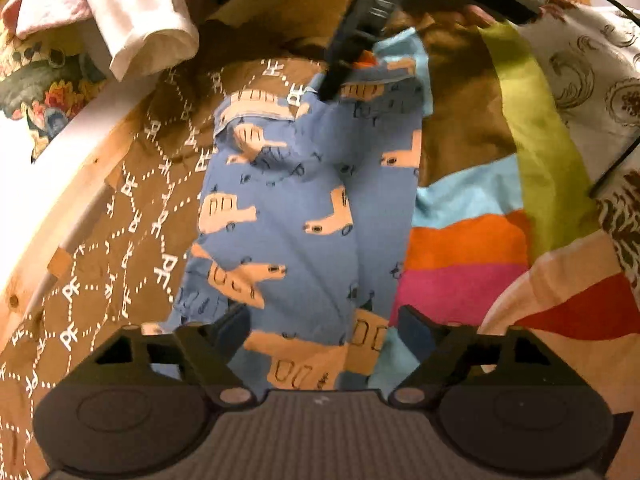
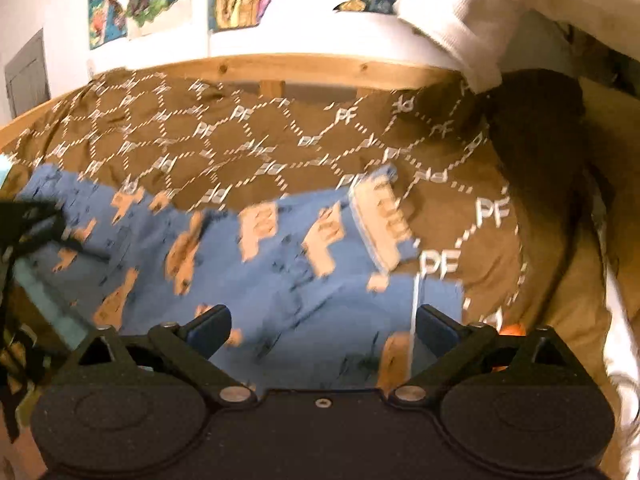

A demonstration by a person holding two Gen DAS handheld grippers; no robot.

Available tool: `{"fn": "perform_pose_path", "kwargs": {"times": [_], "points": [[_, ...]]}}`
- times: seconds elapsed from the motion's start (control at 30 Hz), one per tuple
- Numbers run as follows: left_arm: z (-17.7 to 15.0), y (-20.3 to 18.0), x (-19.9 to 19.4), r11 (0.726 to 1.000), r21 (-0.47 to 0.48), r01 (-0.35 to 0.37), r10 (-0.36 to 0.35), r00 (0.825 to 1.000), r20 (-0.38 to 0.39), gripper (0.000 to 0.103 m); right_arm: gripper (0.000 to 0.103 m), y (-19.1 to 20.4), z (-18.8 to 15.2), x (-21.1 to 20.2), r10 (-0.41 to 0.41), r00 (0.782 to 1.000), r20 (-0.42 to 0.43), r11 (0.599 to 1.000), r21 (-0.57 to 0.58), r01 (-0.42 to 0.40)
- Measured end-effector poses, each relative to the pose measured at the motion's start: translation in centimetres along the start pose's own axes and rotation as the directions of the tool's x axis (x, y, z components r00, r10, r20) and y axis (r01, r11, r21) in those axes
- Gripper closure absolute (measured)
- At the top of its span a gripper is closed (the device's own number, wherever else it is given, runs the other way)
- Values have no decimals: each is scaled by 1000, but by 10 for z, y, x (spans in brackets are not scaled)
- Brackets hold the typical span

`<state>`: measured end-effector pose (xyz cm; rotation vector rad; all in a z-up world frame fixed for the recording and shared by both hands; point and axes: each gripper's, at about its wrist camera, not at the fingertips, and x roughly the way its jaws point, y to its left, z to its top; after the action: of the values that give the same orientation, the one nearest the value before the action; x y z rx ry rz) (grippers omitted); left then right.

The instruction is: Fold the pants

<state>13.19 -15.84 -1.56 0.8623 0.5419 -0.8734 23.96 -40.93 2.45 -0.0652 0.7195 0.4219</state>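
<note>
Left wrist view, left to right. Brown blanket (image 1: 132,208) printed with white "PF" letters runs from 7 to 11 o'clock, with the wooden bed rail (image 1: 76,200) outside it. A white garment (image 1: 132,16) is heaped at 11 o'clock. The pants (image 1: 304,200), blue with tan trucks, lie at centre from 6 to 12 o'clock, wrinkled, one hem flipped over near 11 o'clock. A striped sheet (image 1: 468,240) in light blue, orange and pink fills 3 to 4 o'clock.

Left gripper (image 1: 324,332): jaws apart, pants fabric lying between them, nothing pinched. Right gripper (image 1: 340,76) enters at 12 o'clock and touches the far end of the pants; jaw state is not readable from this view.

Right wrist view, left to right. The left gripper's dark frame sits at 9 o'clock, blurred. The pants (image 2: 240,280) spread from 9 to 4 o'clock on the brown blanket (image 2: 240,128). Right gripper (image 2: 322,328): jaws apart over the blue cloth, no grip.

Judgement: step in hand looks like taking hold of both ends before a fold.
- Pinch both layers at the edge, not a single layer.
- Smooth out the flipped hem first.
- Lift both ends together and keep the cloth taut so the wrinkles are not folded in.
- Keep the fold off the white garment.
</note>
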Motion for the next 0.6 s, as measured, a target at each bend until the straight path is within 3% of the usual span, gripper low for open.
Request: {"fn": "perform_pose_path", "kwargs": {"times": [0.1, 0.3, 0.47, 0.53, 0.6], "points": [[0, 2, 4, 1000, -25, -1, 0, 1000, -22, 35, 18, -16, 15, 13, -16, 1000, 7, 1000, 9, 16], [0, 8, 11, 998, -68, 7, -11, 998, -62, 64, 35, -48, 35, 47, -45, 998, -35, 998, 38, 46], [0, 9, 17, 997, -65, 39, -44, 996, -81, 73, 46, -58, 43, 68, 18, 997, -81, 999, 28, -16], [-1, 11, 19, 996, -72, 56, -63, 994, -92, 84, 56, -60, 44, 75, 38, 993, -109, 999, 37, -34], [-1, 15, 20, 992, -100, 75, -85, 992, -96, 96, 72, -61, 44, 77, 48, 992, -120, 997, 58, -41]]}}
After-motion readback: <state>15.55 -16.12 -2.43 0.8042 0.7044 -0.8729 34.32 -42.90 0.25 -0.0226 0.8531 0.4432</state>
